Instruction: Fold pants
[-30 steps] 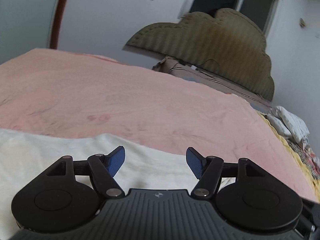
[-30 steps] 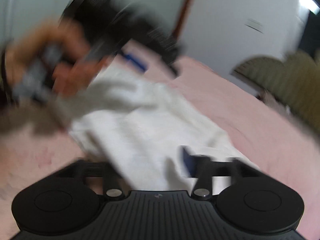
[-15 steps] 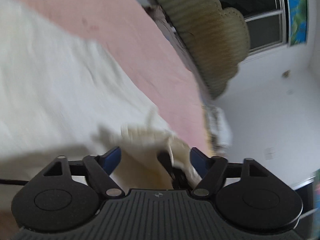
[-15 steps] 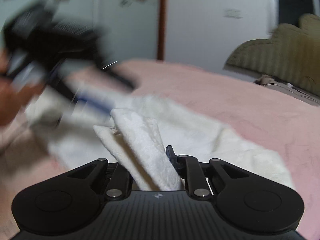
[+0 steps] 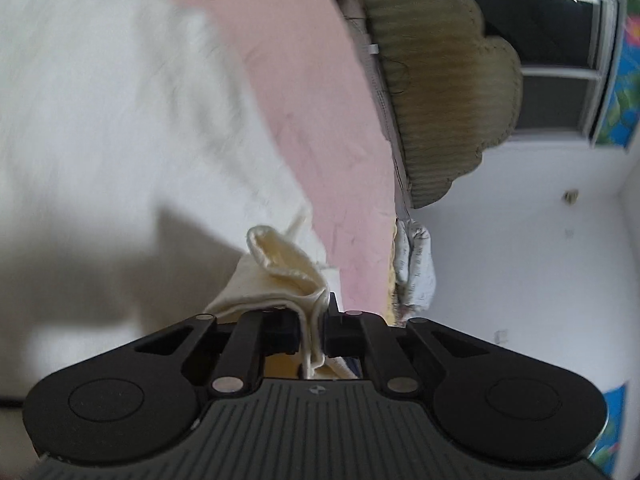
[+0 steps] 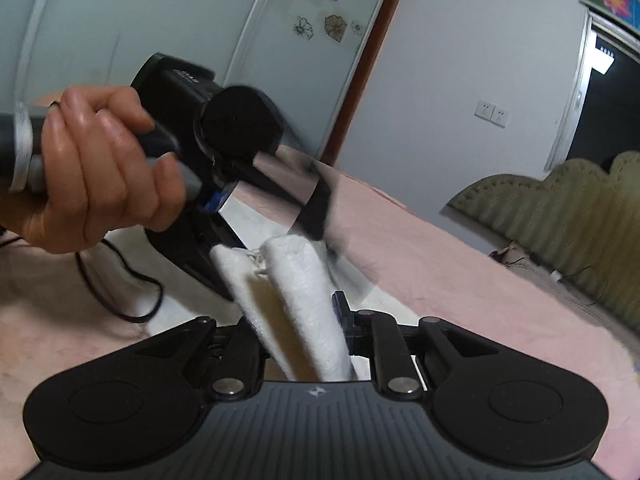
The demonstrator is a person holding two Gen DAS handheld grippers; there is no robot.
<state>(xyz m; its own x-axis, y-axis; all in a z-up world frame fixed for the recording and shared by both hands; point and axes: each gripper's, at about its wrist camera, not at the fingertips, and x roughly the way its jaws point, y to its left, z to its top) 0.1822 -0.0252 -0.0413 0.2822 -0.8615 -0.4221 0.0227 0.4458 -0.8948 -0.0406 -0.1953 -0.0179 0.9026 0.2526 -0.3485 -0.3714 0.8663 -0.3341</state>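
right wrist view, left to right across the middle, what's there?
Person's hand → the other hand-held gripper → fold of white pants → pink bedspread → olive headboard.

Cream-white soft woven cotton pants (image 5: pixel 100 128) lie spread flat on a pink bed cover, blurred at far left. Near edge is bunched into a raised fold (image 6: pixel 308 300), textured, cream lining showing, a thin drawstring at its top.
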